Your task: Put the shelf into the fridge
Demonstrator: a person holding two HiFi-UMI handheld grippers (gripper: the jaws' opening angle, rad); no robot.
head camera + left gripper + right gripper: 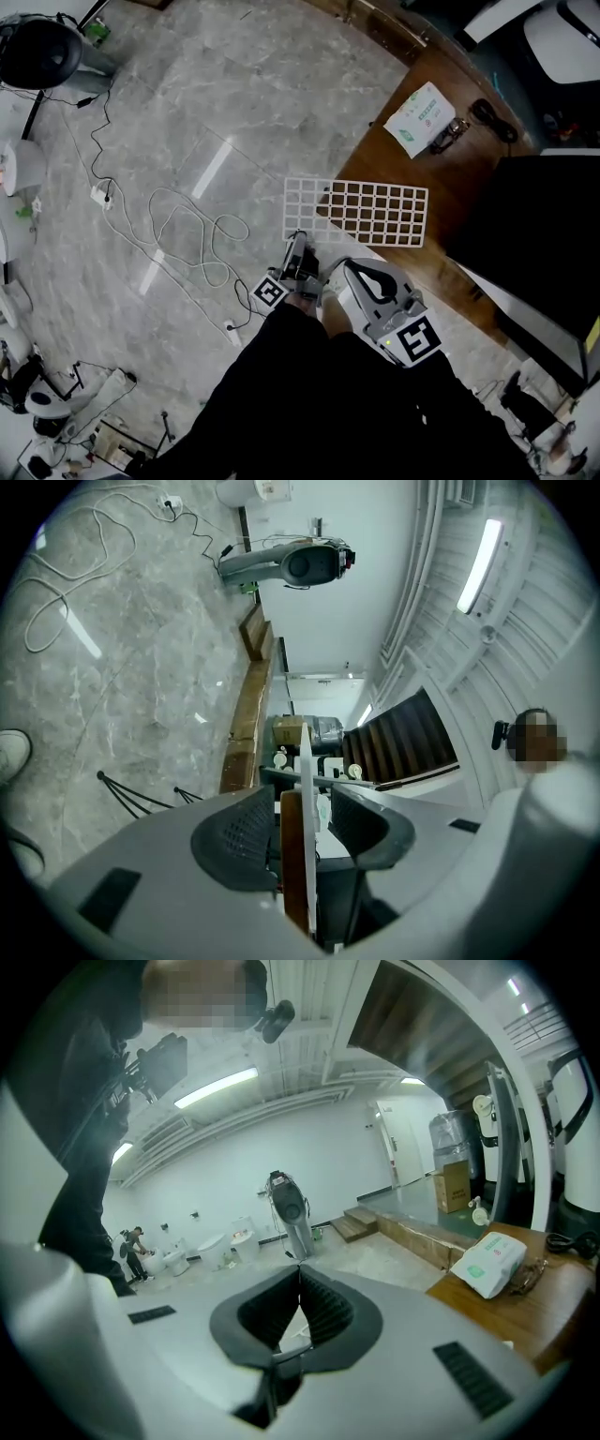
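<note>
One: Most of the head view, what fills it?

Two: A grey marble floor (234,103). At the right stands a brown wooden surface (450,169). Past its right side is a large black box-shaped unit (525,216); I cannot tell whether it is the fridge.

One: Where is the shelf?

Two: The shelf (356,211), a white wire grid, lies flat on the near corner of the surface. Its long axis runs left to right in the head view, dipping slightly toward the right. The right part rests on the wood, with that end near the black unit. The left end juts out over the floor.

One: And the tools?

Two: The person's dark clothing (309,394) fills the bottom edge, with both tools just above it. The left tool (298,242) is at the shelf's near long edge, close to the overhanging end. In the left gripper view its jaws stand wide apart, released. The shelf shows edge-on between them as a thin white line, the pads not pressing on it, and the brown edge of the surface lies against it. The right tool (299,1279) sits just right of the left one, its jaws clenched together.

One: Anything smaller?

Two: A white packet (419,117) with green print lies on the surface, beyond the shelf. A pale cable (187,234) loops across the floor.
</note>
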